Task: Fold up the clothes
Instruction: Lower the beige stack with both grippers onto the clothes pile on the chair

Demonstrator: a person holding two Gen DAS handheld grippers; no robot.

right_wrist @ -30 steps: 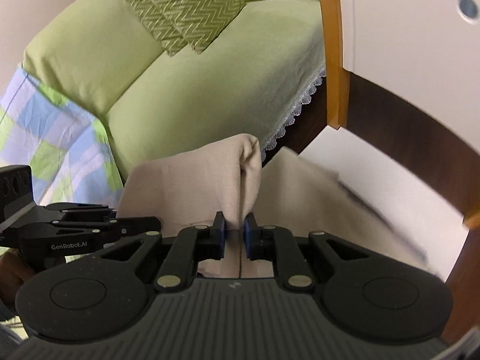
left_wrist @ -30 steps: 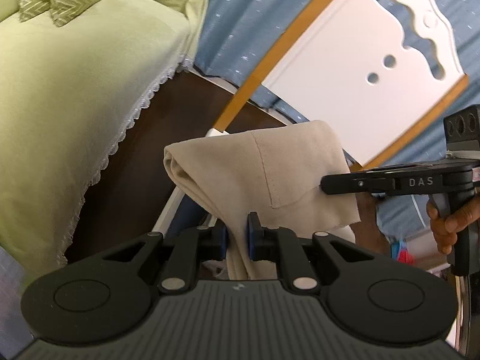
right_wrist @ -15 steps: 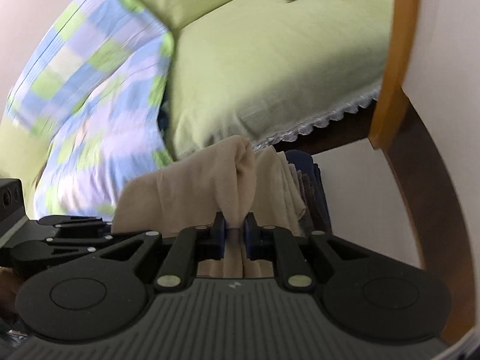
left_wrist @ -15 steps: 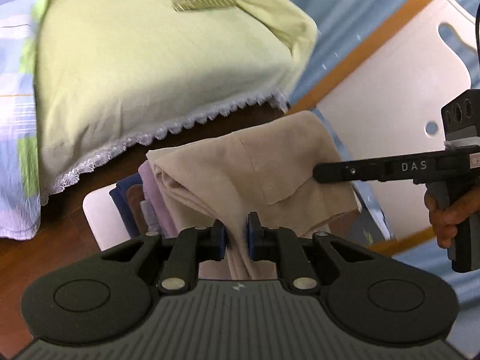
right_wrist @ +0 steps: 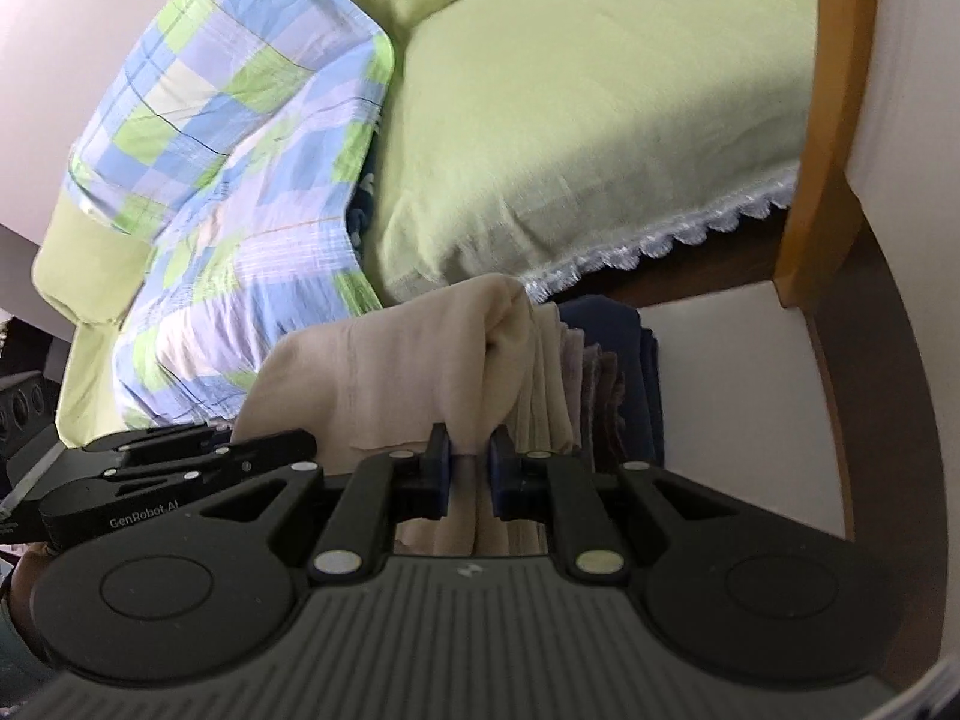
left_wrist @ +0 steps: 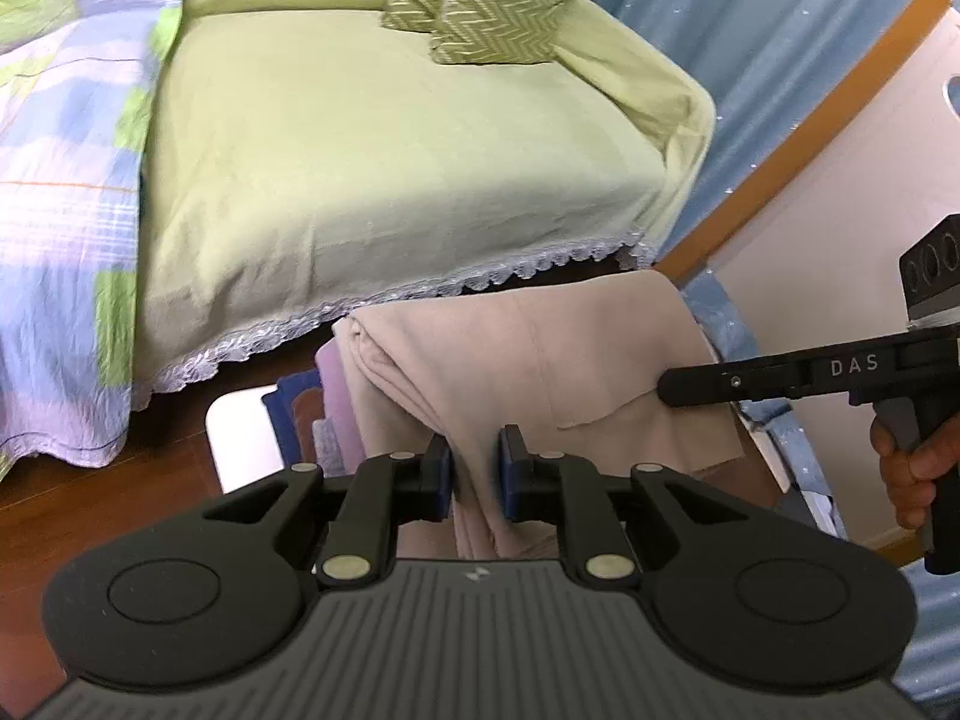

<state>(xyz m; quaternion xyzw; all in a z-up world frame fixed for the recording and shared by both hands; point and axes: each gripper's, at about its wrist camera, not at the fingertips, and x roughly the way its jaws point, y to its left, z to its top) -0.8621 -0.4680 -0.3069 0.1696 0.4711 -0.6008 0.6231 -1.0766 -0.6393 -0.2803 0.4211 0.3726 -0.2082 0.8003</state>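
Two jaws are acting differently: my right gripper (right_wrist: 468, 468) is pinching the beige garment (left_wrist: 540, 360) while my left gripper (left_wrist: 474, 468), jaws just opening, is releasing it onto the folded stack (right_wrist: 606, 372).

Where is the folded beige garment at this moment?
In both wrist views the beige garment lies atop the stack of folded clothes on a white surface before the green sofa, between both grippers' fingers.

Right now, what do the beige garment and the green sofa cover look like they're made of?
Beige garment: thin matte woven cloth, probably cotton; it drapes in soft folds with stitched seams. Green sofa cover: matte woven fabric, possibly cotton, faintly creased, edged with white lace.
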